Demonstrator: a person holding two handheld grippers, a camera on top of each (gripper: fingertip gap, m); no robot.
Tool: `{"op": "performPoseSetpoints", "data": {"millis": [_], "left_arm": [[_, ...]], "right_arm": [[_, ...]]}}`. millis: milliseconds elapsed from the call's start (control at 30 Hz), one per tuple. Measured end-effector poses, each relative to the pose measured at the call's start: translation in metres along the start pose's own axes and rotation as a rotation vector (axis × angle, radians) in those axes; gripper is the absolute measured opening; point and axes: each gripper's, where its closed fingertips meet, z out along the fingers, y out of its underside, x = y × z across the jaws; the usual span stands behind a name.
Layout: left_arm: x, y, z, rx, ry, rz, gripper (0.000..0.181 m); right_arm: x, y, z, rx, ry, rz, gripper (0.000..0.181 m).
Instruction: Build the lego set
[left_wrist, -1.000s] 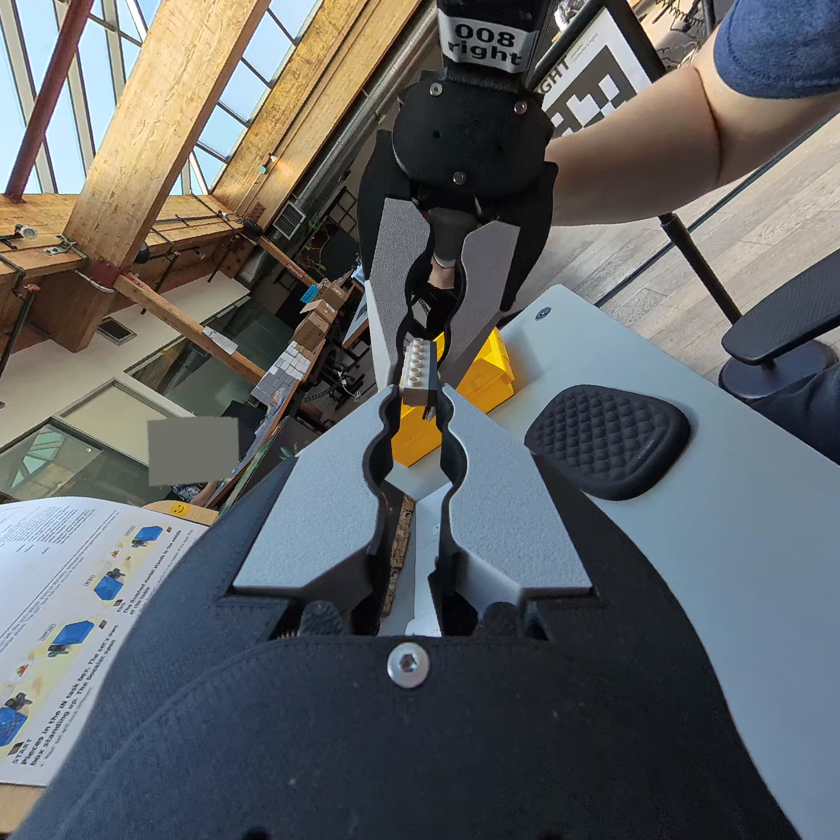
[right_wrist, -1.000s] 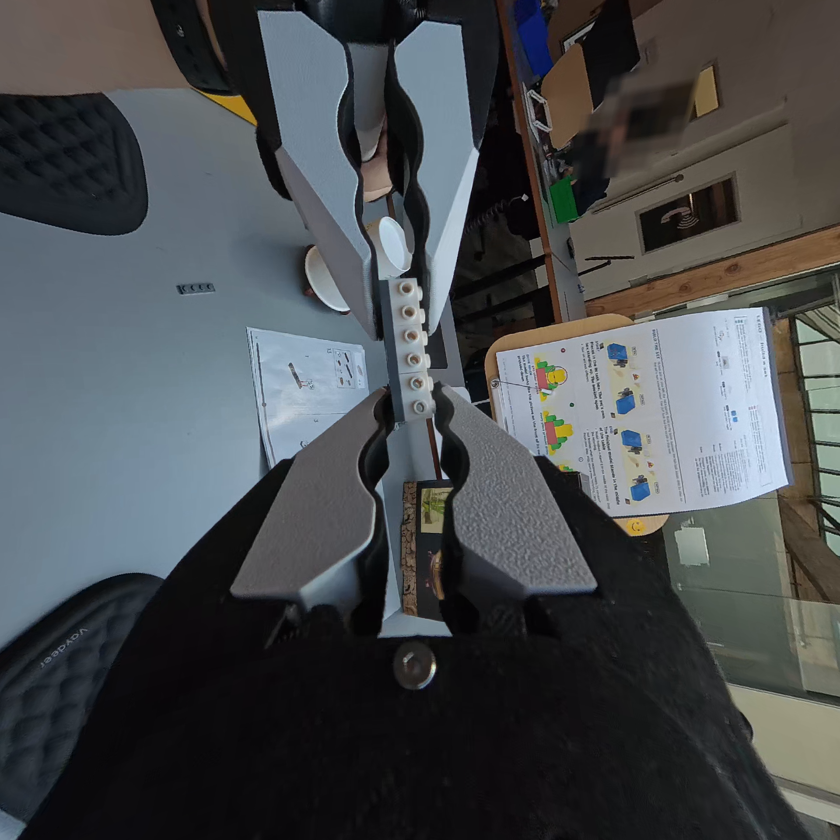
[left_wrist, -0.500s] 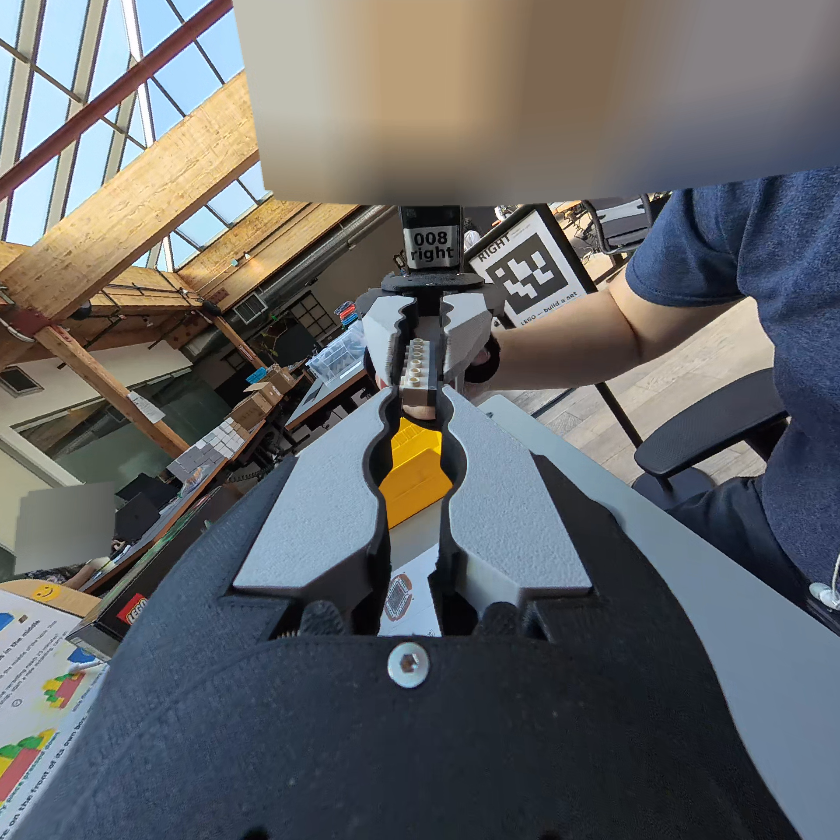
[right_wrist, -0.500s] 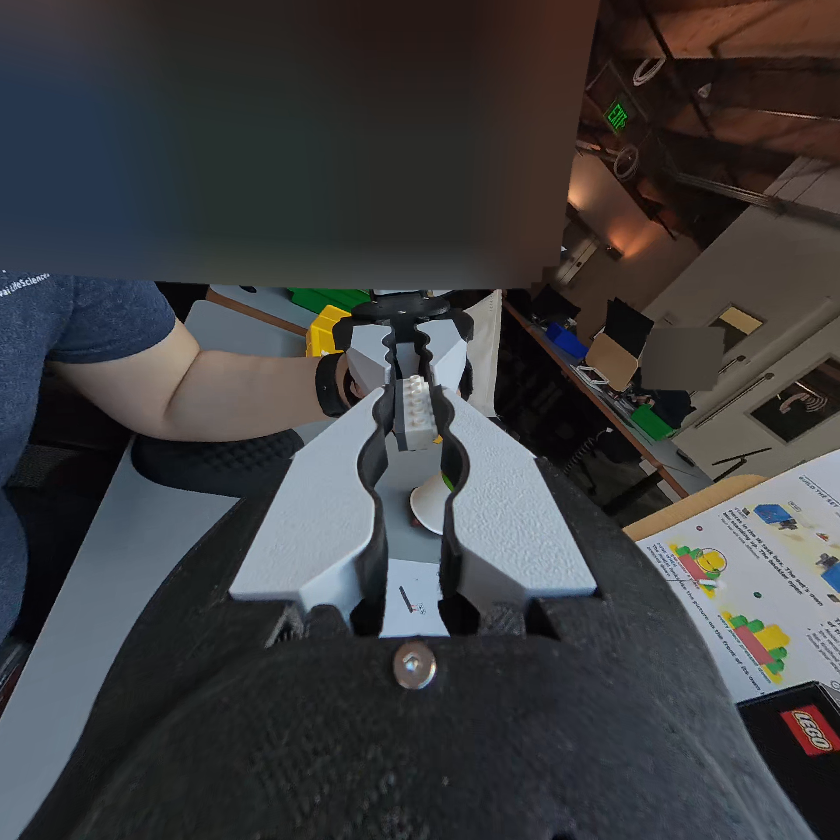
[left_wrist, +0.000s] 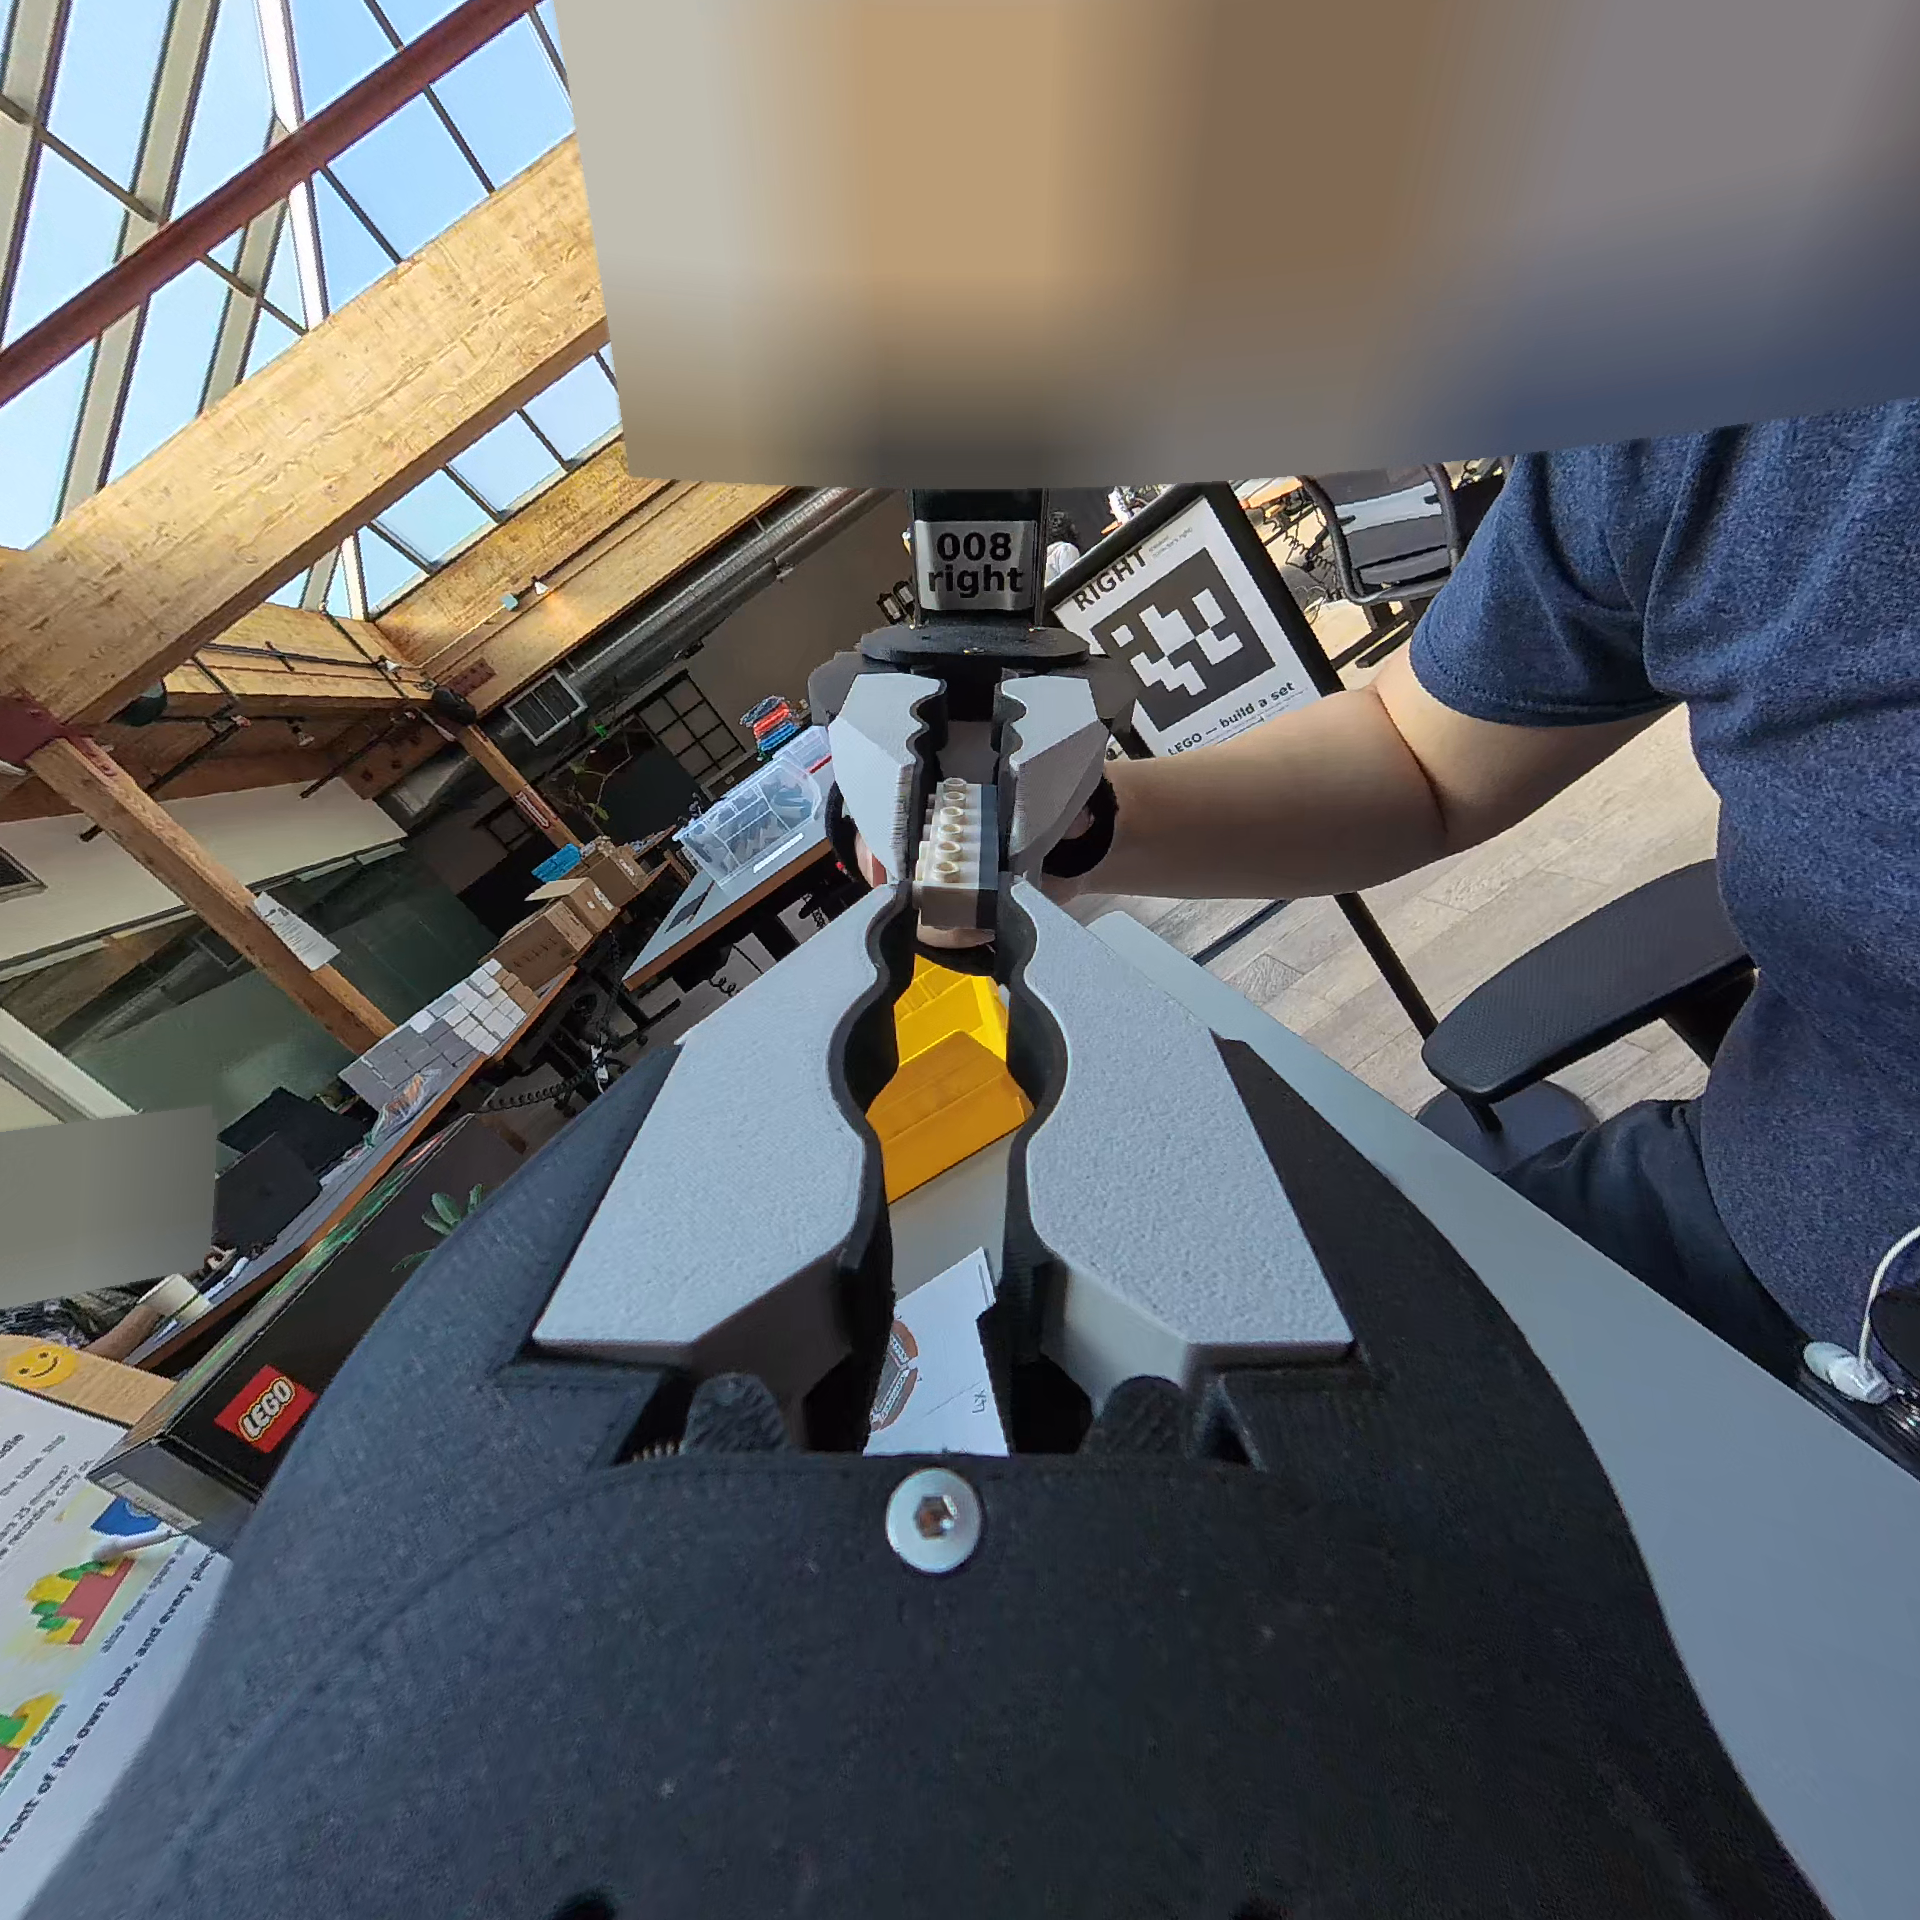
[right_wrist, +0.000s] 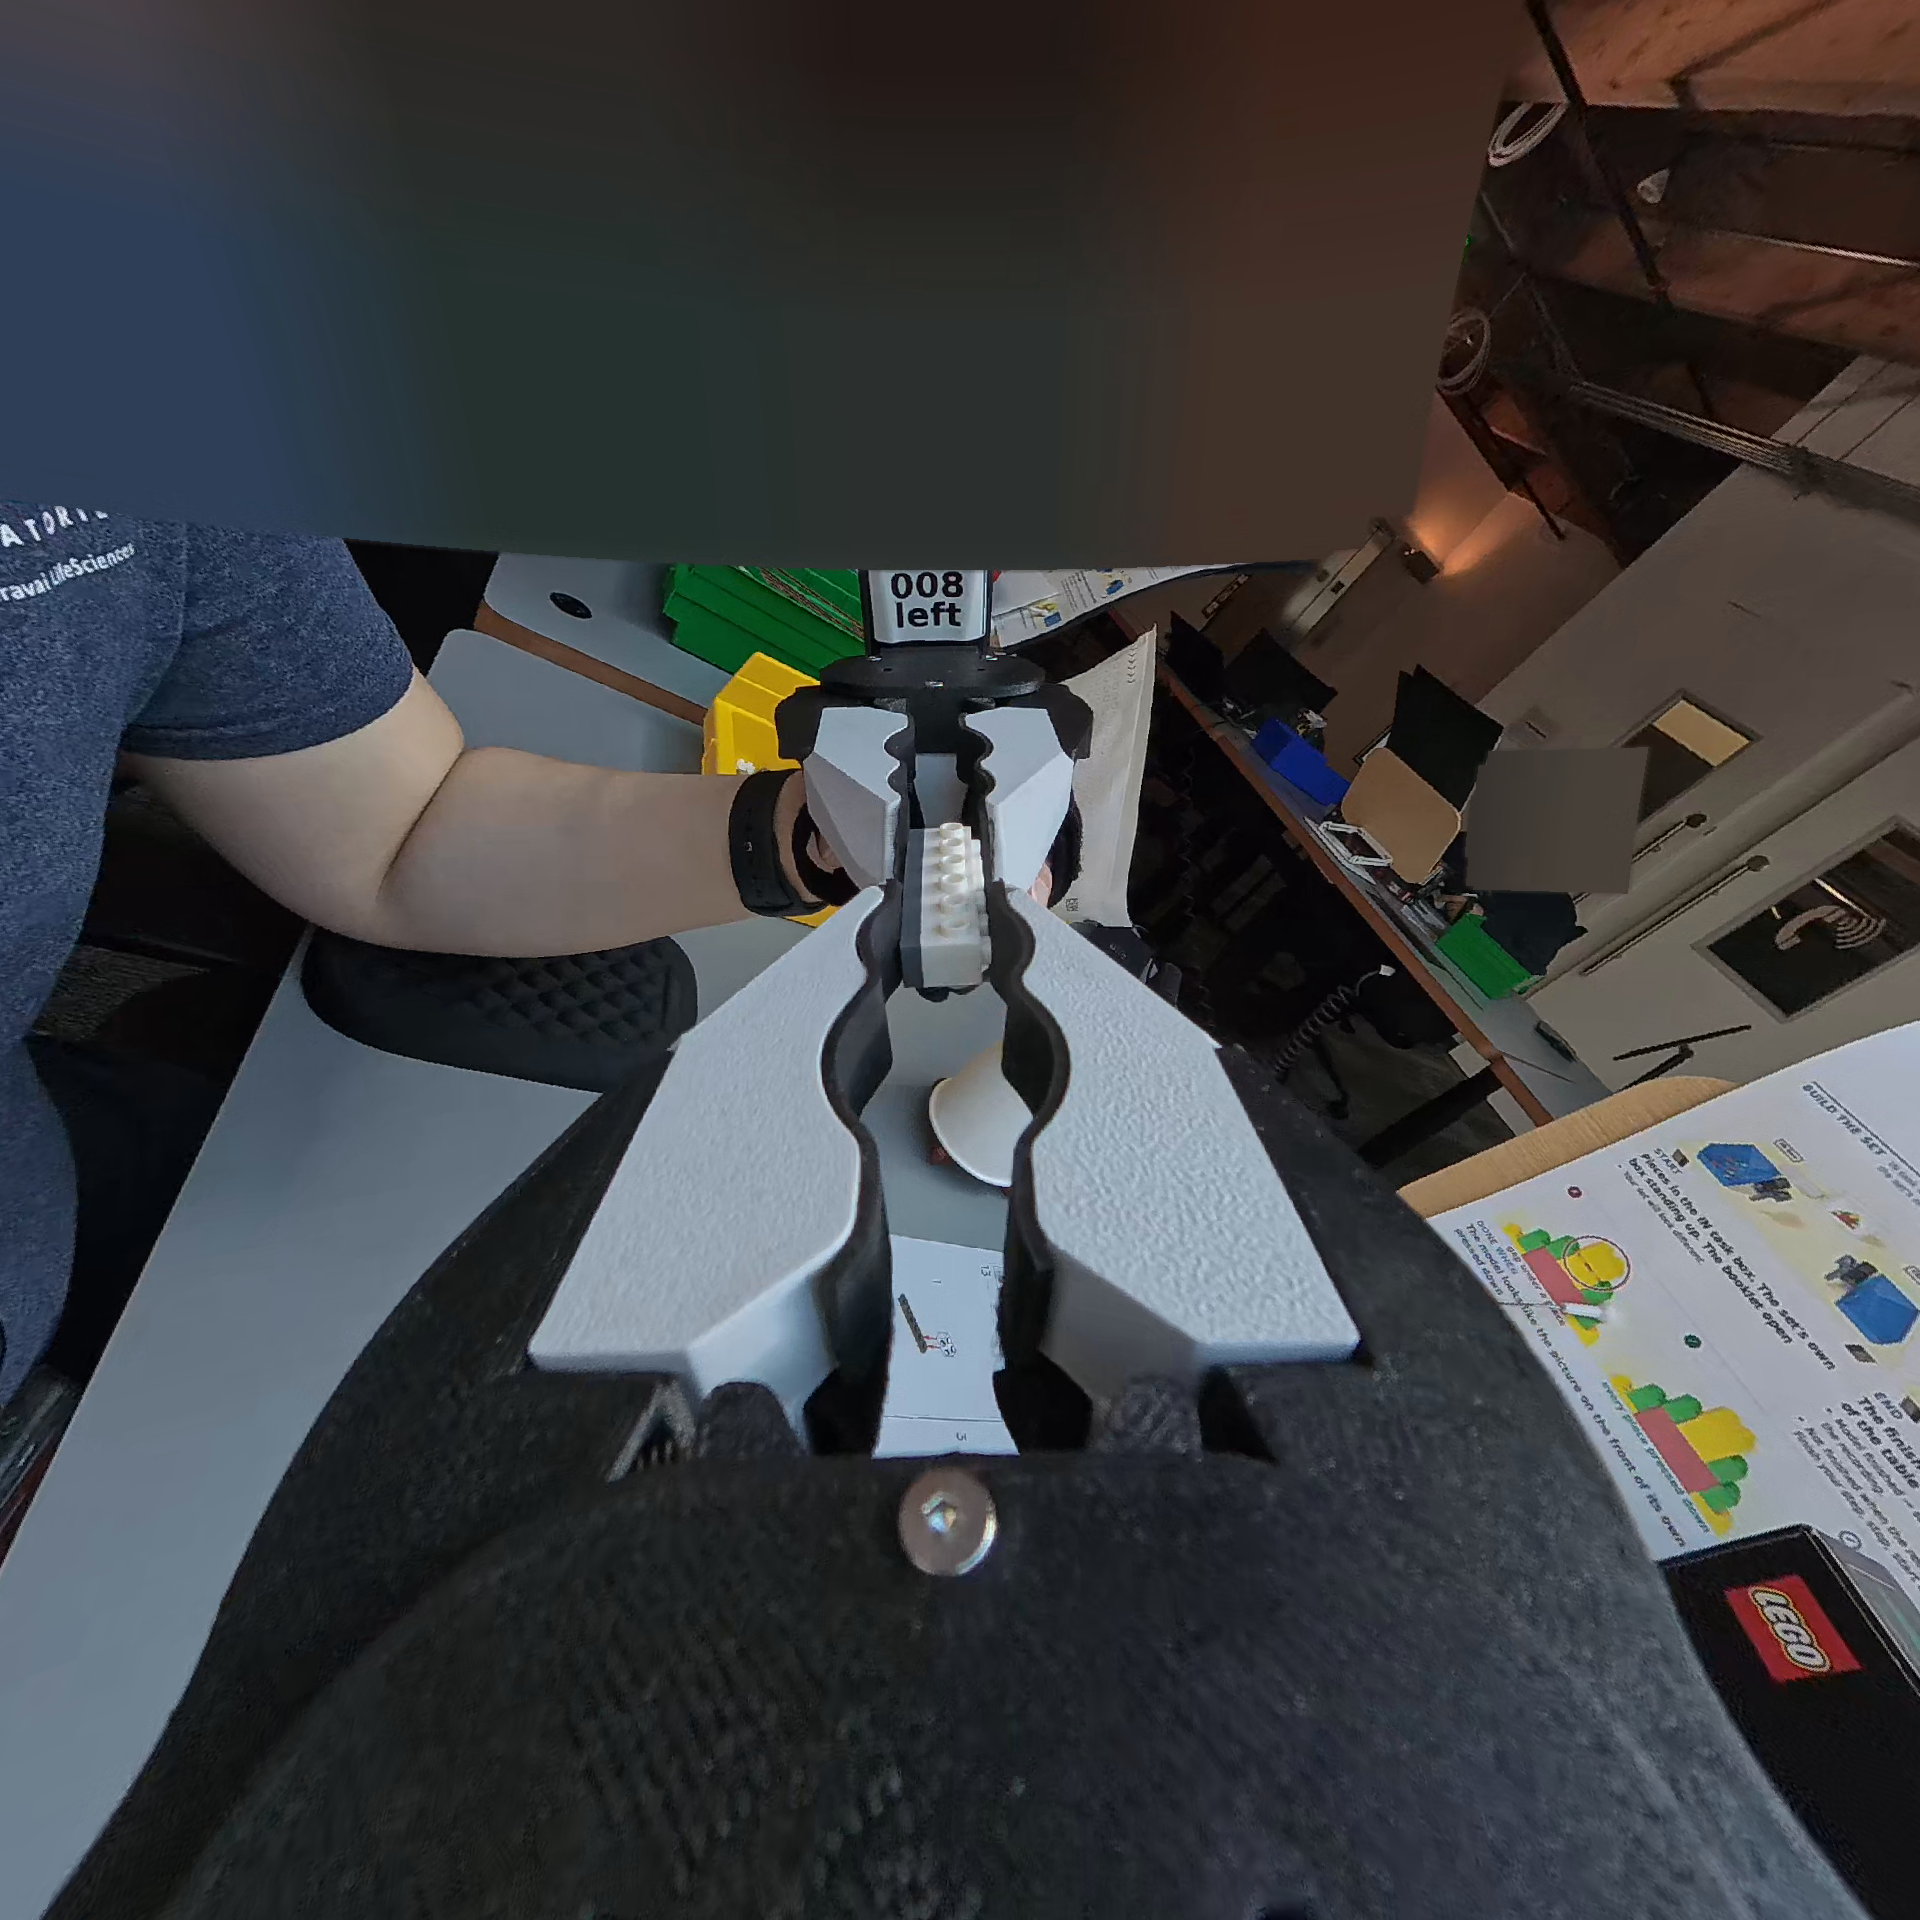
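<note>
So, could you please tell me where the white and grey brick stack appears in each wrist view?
Left wrist view: the brick stack sits just above centre, clamped between the left gripper and the right gripper.
Right wrist view: the stack sits at centre, studs facing the camera.
Shared landmark: black boxed set.

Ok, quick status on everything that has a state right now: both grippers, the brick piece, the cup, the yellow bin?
Left gripper: shut on the brick piece.
Right gripper: shut on the same piece.
White-and-grey studded brick piece: held in the air, clamped from both ends.
White paper cup: lying tipped over on the table.
Yellow plastic bin: contents hidden.
</note>
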Motion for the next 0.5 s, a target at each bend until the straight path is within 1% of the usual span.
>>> {"op": "performPoseSetpoints", "data": {"millis": [300,367,433,500], "left_arm": [[0.0034,-0.0035,0.0003,-0.008,0.007,0.025,0.012],[0.0027,-0.0030,0.0001,-0.014,0.002,0.030,0.012],[0.0010,-0.0030,-0.0004,-0.013,-0.008,0.030,0.012],[-0.0008,-0.0036,-0.0019,-0.008,-0.013,0.023,0.012]], "right_arm": [[-0.0041,-0.0024,-0.0002,-0.014,-0.012,0.001,0.015],[-0.0022,-0.0009,-0.0012,-0.023,0.014,-0.035,0.016],[0.0037,0.0000,-0.0047,-0.034,0.065,-0.080,0.023],[0.0054,-0.0005,-0.0091,-0.035,0.080,-0.093,0.019]]}}
